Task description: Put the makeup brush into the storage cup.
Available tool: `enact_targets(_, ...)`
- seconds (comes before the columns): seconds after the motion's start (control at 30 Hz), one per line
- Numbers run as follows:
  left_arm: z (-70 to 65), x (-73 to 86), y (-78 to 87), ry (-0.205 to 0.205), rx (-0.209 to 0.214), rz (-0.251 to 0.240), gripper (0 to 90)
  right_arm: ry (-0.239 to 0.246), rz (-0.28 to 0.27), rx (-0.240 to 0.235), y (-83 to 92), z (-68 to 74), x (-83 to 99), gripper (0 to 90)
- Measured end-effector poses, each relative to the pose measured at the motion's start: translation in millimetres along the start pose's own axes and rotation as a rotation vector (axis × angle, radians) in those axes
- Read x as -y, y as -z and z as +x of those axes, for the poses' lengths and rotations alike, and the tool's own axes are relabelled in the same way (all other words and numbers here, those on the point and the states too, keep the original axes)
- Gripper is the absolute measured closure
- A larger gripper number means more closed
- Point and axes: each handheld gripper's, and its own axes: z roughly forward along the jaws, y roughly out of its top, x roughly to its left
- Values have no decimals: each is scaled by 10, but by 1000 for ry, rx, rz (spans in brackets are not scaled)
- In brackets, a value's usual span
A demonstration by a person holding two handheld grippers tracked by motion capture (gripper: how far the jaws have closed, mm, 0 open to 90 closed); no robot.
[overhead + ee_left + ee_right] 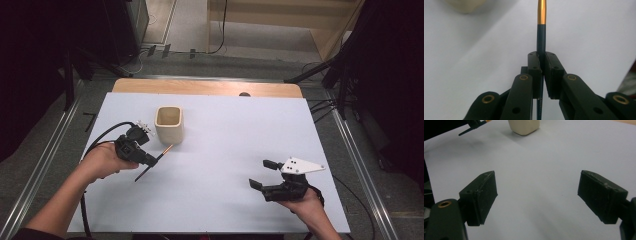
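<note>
White table covering is being used as the work surface. At left, a dark pencil with a copper-coloured end is being gripped mid-shaft by the left gripper, jaws clenched on it, held above the table just beside the cream cup. For clean insertion, the pencil should probably be tilted upright and centred over the cup's opening before being released. At right, the right gripper is being held wide open, grasping nothing, well apart.
</note>
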Motion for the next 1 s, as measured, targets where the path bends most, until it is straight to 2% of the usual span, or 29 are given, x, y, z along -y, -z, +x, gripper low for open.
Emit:
enact_targets(0.03,-6,1,16,0,11,-16,845,0,0,0,0,0,0,183)
enact_targets(0.1,-15,2,45,6,43,-55,844,-8,9,-35,-5,-14,-4,203)
enact_targets(0.2,-38,3,77,16,74,-104,844,-10,17,-35,-12,-5,-4,203)
enact_targets(0.3,-65,-1,85,9,80,-129,845,-6,11,-34,-10,2,-9,203)
enact_targets(0.43,-78,2,91,19,111,-176,844,-2,4,-32,-7,3,-12,202)
enact_targets(0.6,-115,16,104,12,111,-260,845,-1,5,-32,-5,6,-13,203)
enact_targets(0.73,-152,26,108,3,96,-310,845,5,10,-30,-9,6,-10,203)
enact_targets(0.9,-174,53,92,7,91,-358,844,7,14,-31,-11,3,-5,203)
enact_targets(0.93,-169,60,80,10,107,-358,844,0,17,-30,-11,-1,-1,203)
enact_targets(1.0,-162,70,65,15,97,-359,844,-4,18,-27,-13,-6,3,203)
